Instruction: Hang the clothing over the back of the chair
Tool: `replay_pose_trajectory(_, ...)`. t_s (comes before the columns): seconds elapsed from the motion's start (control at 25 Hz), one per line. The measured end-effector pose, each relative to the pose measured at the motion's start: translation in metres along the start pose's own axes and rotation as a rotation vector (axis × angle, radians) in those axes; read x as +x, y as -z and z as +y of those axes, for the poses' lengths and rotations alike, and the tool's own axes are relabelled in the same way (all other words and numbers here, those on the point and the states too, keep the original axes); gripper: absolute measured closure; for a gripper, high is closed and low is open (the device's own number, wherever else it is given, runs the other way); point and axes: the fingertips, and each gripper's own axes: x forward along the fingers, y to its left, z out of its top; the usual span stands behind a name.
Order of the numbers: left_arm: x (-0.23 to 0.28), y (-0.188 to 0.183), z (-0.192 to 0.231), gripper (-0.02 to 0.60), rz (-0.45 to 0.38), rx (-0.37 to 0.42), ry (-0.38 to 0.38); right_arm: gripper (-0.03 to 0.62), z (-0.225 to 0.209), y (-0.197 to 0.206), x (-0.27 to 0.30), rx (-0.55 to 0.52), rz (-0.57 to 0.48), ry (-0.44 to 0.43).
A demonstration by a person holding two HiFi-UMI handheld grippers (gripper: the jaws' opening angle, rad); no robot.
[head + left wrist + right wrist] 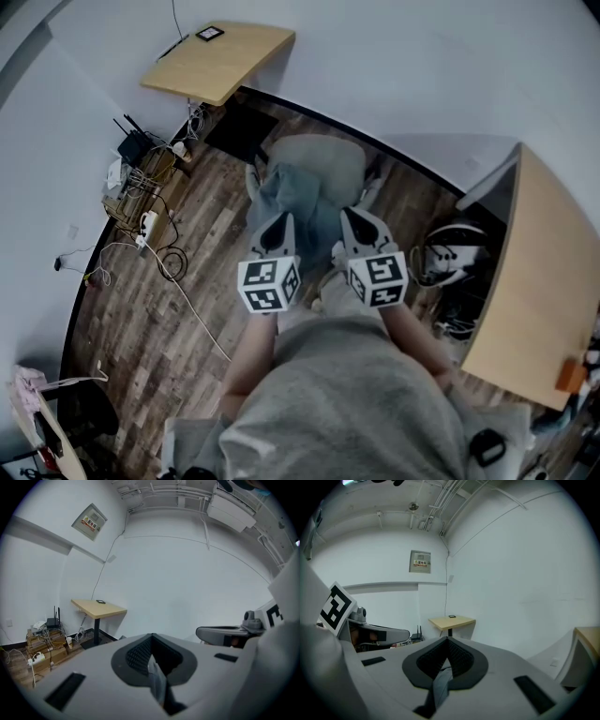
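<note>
With the blue-grey clothing (pixel 291 192) clamped in the left gripper (pixel 280 223) and the right gripper (pixel 352 217) and suspended near the grey chair (pixel 323 157) at 12 o'clock, the carrying step is judged in hand; the fabric is next to be lifted over the chair back.

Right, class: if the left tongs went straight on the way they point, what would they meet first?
Past the clothing they grip, probably the white wall: the left tongs show only that ahead in their own view. The chair, in front in the head view, seems lower; depth unclear.
</note>
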Motion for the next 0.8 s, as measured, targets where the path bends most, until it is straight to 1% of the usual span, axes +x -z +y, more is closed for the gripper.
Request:
replay_pose_trajectory(0.32, 0.0, -0.006, 0.004, 0.583, -0.012, -0.013, -0.013, 0.595, 0.002, -0.005, 0.002, -0.003, -0.022, -0.009)
replay_pose_trajectory(0.48, 0.002, -0.007, 0.004, 0.583, -0.01, -0.016, -0.014, 0.595, 0.003, -0.007, 0.004, 0.004, -0.016, -0.014)
replay_pose_trajectory(0.8, 0.01, -0.007, 0.0, 0.583, -0.003, -0.01, -0.01, 0.595, -0.005, -0.012, 0.006, 0.009, -0.027, -0.005)
